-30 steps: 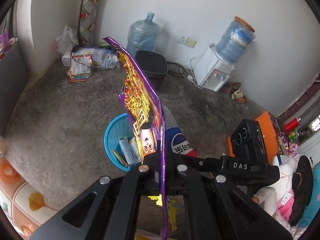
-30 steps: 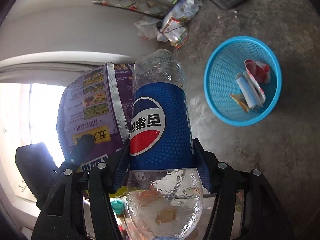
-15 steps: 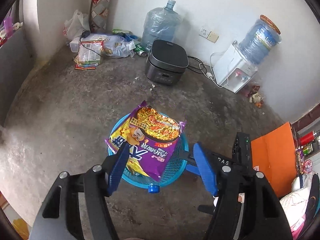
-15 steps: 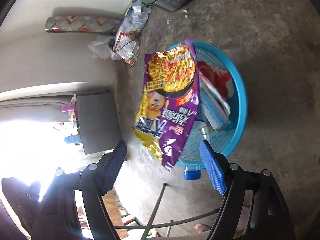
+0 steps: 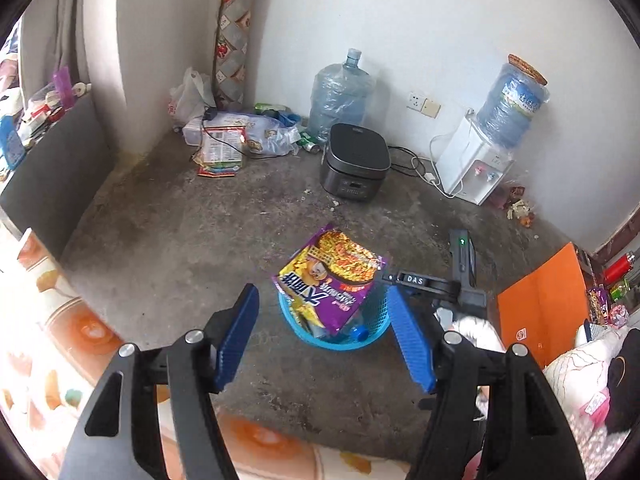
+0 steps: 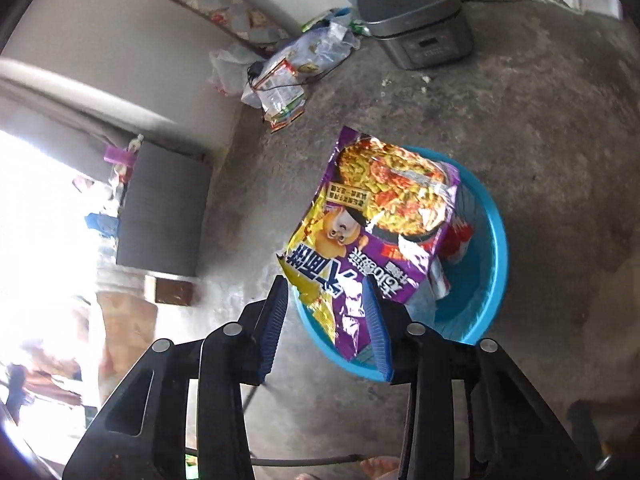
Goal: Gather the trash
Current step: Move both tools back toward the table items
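A blue plastic basket point(image 5: 376, 320) point(image 6: 488, 248) stands on the concrete floor. A purple noodle wrapper point(image 5: 332, 276) point(image 6: 380, 220) lies across its top. A bottle with a blue cap point(image 5: 360, 334) lies in the basket under the wrapper. My left gripper point(image 5: 324, 336) is open and empty, above and in front of the basket. My right gripper point(image 6: 326, 320) is open and empty, over the basket's near rim, and it shows in the left wrist view point(image 5: 440, 284) just right of the basket.
A grey rice cooker point(image 5: 354, 164) stands behind the basket. A water dispenser point(image 5: 476, 168) and a water jug point(image 5: 340, 96) stand by the wall. Bags and wrappers point(image 5: 228, 140) lie in the far corner. An orange board point(image 5: 540, 300) is at the right.
A second ago my left gripper held the wrapper and my right the bottle. Both were let go into the basket. Both grippers have since pulled back, and the right jaws have narrowed.
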`<state>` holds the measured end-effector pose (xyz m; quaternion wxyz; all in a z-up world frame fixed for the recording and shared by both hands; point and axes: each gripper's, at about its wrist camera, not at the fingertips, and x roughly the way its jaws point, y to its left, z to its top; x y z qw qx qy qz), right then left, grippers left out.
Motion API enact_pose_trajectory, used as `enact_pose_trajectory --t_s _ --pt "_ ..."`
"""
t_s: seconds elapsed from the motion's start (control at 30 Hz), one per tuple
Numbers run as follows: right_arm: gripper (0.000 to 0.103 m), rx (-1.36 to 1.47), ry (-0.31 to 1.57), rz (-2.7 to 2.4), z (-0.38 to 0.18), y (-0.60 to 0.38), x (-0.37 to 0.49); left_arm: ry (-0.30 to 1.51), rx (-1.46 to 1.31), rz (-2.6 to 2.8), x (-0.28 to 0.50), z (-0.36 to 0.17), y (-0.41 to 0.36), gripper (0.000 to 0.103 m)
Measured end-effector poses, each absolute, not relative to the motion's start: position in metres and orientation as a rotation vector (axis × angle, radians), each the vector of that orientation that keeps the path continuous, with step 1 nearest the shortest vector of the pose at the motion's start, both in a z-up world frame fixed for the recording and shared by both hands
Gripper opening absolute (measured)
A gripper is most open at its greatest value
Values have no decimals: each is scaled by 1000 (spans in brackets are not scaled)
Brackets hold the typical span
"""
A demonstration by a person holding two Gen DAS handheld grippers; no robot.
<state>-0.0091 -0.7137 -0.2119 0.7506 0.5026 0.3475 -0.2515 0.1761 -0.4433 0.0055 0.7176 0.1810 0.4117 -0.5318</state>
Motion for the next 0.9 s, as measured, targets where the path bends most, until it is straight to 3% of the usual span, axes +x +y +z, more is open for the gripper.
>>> enact_pose_trajectory --t_s 0.3,0.43,0.73,0.9 --pt "28 855 1054 -656 -293 -738 77 840 312 -976 200 55 -296 64" --pt "27 888 1151 -665 -340 -750 83 824 295 -894 203 57 -252 64" --pt "27 953 1297 -711 -404 -775 81 853 262 -791 214 48 -213 64" --pt "35 875 1371 -739 -420 -785 93 856 247 -776 218 47 -208 64"
